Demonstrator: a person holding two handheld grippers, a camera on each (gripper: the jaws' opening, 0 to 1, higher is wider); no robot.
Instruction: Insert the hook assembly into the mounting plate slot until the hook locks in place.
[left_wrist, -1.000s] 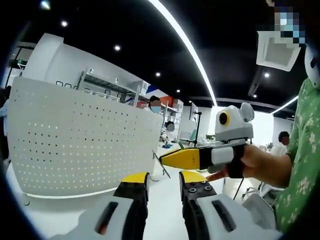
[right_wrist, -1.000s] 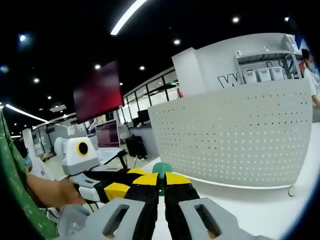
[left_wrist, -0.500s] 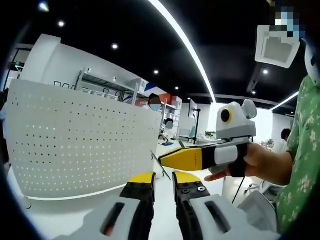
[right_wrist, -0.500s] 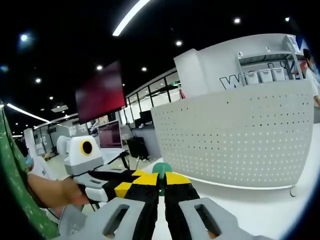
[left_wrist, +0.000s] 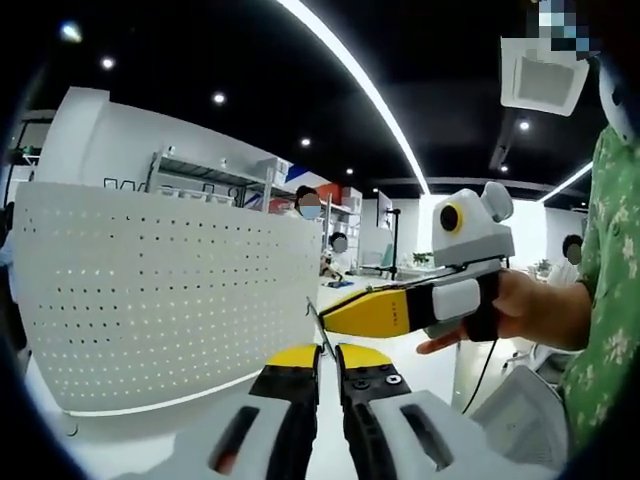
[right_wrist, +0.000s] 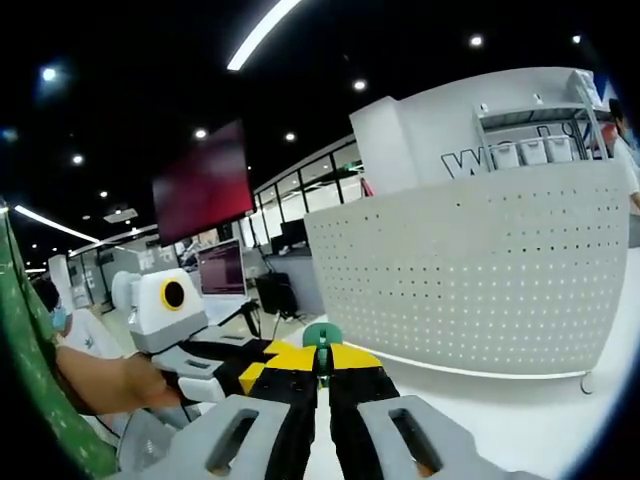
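Note:
The white perforated mounting plate (left_wrist: 150, 290) stands upright on the table, left in the left gripper view and right in the right gripper view (right_wrist: 470, 280). My right gripper (right_wrist: 322, 355) is shut on the hook assembly (right_wrist: 320, 336), whose green head pokes up between the yellow tips. It enters the left gripper view from the right (left_wrist: 322, 320), with the thin hook wire (left_wrist: 320, 328) hanging from its tip. My left gripper (left_wrist: 328, 358) has its jaws almost together just under that wire; whether it pinches the wire I cannot tell. It also sits beside the right tips (right_wrist: 265, 360).
The plate rests on a white tabletop (right_wrist: 520, 410). A hand (left_wrist: 520, 310) and a green patterned sleeve (left_wrist: 610, 300) hold the grippers. Behind are shelving (left_wrist: 210, 175), a dark wall screen (right_wrist: 200, 190) and people at desks.
My left gripper's jaws have drawn from a wide gap to a narrow one. The right gripper, still shut on the hook, has stayed close in front of them.

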